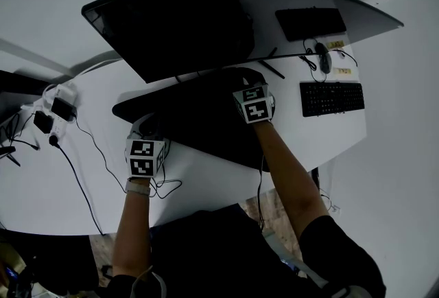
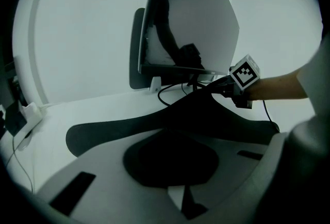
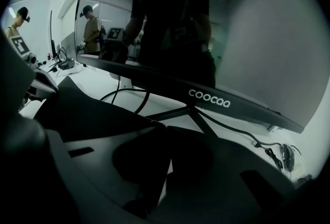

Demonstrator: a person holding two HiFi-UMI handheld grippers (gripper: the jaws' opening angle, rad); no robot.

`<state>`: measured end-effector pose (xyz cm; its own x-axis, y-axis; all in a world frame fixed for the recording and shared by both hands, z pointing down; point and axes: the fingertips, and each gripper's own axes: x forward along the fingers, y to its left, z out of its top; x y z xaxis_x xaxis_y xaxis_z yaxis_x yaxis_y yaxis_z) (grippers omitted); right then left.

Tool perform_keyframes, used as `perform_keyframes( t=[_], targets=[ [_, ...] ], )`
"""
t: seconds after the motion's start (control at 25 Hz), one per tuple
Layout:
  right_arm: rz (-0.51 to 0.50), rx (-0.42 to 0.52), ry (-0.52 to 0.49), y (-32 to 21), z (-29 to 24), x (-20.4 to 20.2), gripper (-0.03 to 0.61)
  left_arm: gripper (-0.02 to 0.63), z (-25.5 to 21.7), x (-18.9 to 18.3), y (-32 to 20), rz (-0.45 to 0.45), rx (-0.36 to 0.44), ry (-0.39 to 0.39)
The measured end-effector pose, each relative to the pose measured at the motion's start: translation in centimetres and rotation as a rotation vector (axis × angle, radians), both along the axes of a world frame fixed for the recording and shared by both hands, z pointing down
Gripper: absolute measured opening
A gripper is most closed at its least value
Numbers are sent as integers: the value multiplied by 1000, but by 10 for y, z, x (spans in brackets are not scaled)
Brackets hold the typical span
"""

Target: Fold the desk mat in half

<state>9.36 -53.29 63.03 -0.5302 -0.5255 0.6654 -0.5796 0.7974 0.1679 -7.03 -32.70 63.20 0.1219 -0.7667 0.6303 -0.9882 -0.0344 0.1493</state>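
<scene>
Across the white desk (image 1: 89, 187), below the monitor (image 1: 178, 22), the black desk mat (image 1: 199, 118) lies with its right end raised. Both the left gripper (image 2: 172, 174) and the right gripper (image 3: 162, 166) are clamped on its edge. Best carry both pinched points level and together, clear of the monitor, so the edges meet squarely
</scene>
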Motion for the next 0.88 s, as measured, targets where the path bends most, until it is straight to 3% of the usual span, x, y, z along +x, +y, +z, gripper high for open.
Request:
perform_keyframes(
  t=[0.24,0.32,0.4,0.88],
  targets=[
    [7,-7,8,2,-5,2,47,8,-8,1,1,-7,36,50],
    [18,-11,6,2,-8,4,142,8,-9,2,2,2,39,50],
    [26,-7,6,4,-13,4,179,8,-9,2,3,6,39,50],
    [12,-23,-71,56,-57,3,175,8,-21,1,20,-5,36,54]
  ],
)
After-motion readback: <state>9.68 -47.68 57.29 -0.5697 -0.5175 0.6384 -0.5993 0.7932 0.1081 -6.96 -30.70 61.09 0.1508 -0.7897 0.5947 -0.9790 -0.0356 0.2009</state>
